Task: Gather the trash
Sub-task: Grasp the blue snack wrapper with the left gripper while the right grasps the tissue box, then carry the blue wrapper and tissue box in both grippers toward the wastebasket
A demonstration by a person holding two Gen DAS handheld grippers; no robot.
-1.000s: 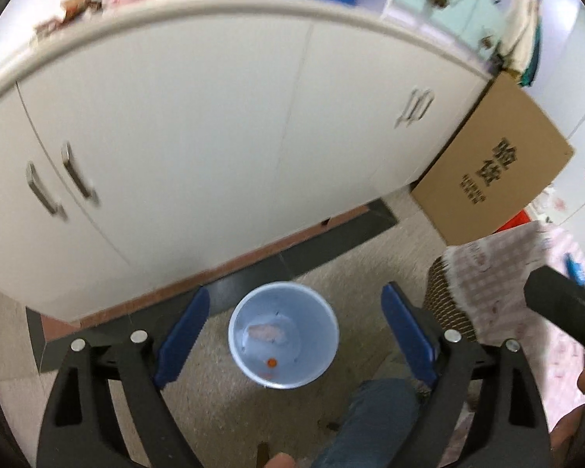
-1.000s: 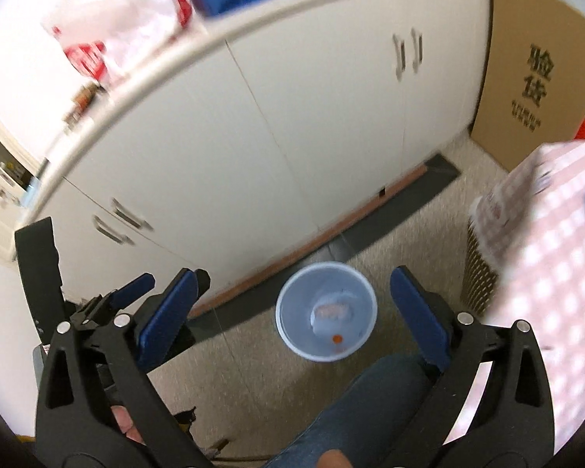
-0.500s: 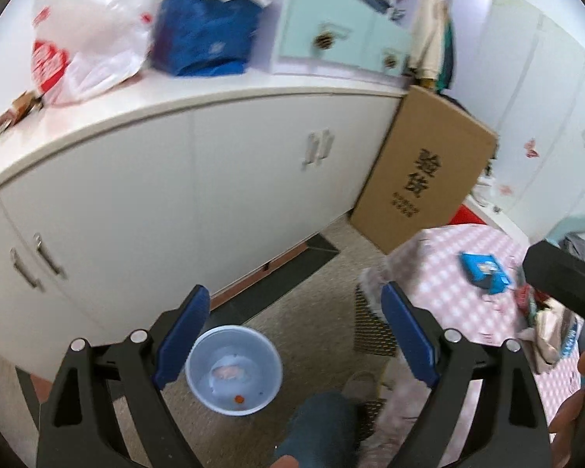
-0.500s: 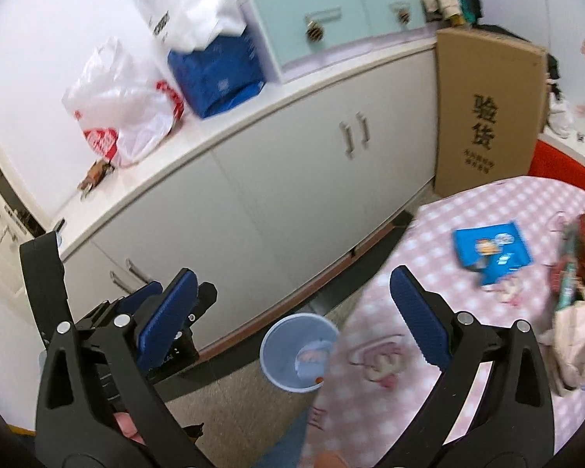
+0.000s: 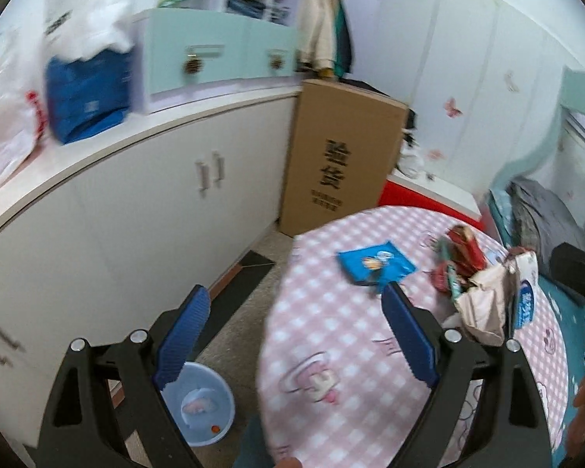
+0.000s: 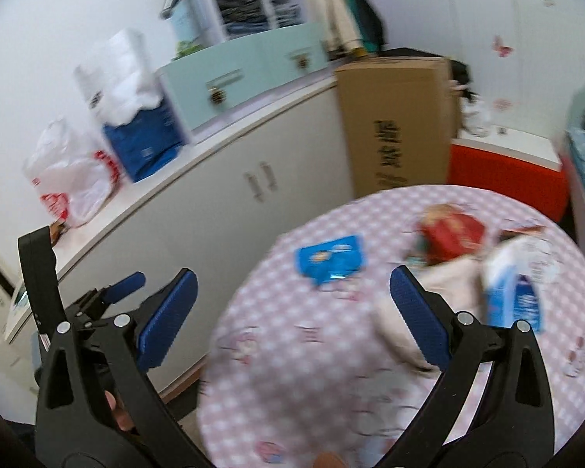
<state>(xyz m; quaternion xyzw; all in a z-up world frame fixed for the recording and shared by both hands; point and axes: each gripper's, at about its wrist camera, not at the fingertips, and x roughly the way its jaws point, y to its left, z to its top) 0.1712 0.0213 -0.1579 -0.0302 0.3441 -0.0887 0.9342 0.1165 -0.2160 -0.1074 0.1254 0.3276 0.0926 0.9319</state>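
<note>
A round table under a pink checked cloth (image 5: 331, 351) (image 6: 292, 370) carries the litter. On it lie a blue wrapper (image 5: 374, 263) (image 6: 329, 259), a red packet (image 5: 464, 249) (image 6: 452, 234), a crumpled beige bag (image 5: 483, 304) and a blue-and-white tissue pack (image 5: 526, 300) (image 6: 514, 292). My left gripper (image 5: 296, 331) hangs open over the table's near left edge, holding nothing. Open and empty too, my right gripper (image 6: 292, 312) is above the cloth, short of the blue wrapper. A pale blue bin (image 5: 202, 409) stands on the floor at lower left, partly behind the left finger, with scraps inside.
White cabinets (image 5: 136, 214) run along the left, with plastic bags (image 6: 70, 171) and a mint drawer unit (image 5: 214, 54) on the counter. A tall cardboard box (image 5: 343, 156) leans beside them. A red box (image 6: 507, 179) and a bed (image 5: 546, 214) lie beyond the table.
Both views swung up and to the right, from the bin on the floor to the tabletop. The bin slid to the lower left in the left view and left the right view. Jaws stayed open.
</note>
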